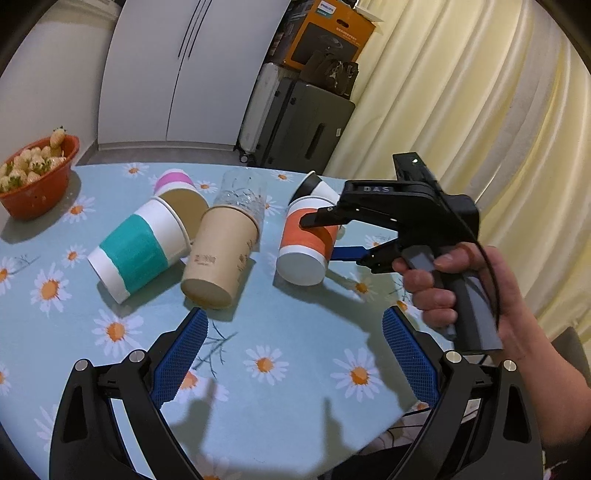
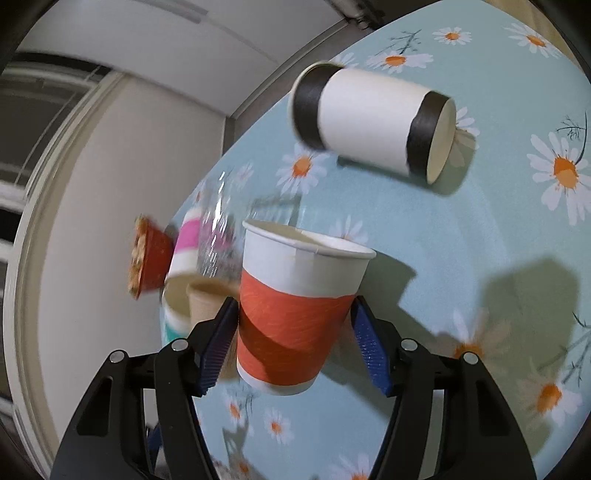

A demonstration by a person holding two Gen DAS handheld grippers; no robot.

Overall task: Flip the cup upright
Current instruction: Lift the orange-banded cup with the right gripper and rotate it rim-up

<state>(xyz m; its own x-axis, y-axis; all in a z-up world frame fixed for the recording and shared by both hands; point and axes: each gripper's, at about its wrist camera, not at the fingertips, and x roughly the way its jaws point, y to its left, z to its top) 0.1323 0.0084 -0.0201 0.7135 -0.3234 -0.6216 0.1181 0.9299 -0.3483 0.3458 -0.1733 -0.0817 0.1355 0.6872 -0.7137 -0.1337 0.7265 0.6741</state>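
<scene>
A round table (image 1: 280, 332) fills the lower half of the left wrist view, covered in a pale blue cloth printed with white and orange daisies. Behind it stand tall white cabinet doors (image 1: 184, 70) at 12 o'clock, dark suitcases (image 1: 303, 125) with an orange cardboard box (image 1: 328, 33) stacked above at 1 o'clock, and cream curtains (image 1: 480, 110) falling across the 2 to 3 o'clock side.

At 9 o'clock on the cloth sits an orange bowl (image 1: 40, 184) heaped with pale strawberries. Several cups lie on their sides near the table's centre: a teal-banded cup (image 1: 136, 251), a pink-banded cup (image 1: 177, 184) behind it, a plain brown cup (image 1: 221, 254) and a clear glass (image 1: 243, 195) just beyond that. A black-banded cup (image 2: 373, 122) lies on its side at 1 o'clock in the right wrist view.

The orange-banded cup (image 2: 291, 317) is clasped at its coloured band by the right gripper (image 2: 295, 339), a blue pad on either side. In the left wrist view it lies tilted with its base toward the camera; whether it touches the cloth is hard to judge.

The left gripper (image 1: 293, 365) hovers over bare cloth at 6 o'clock, jaws spread wide, grasping nothing.
</scene>
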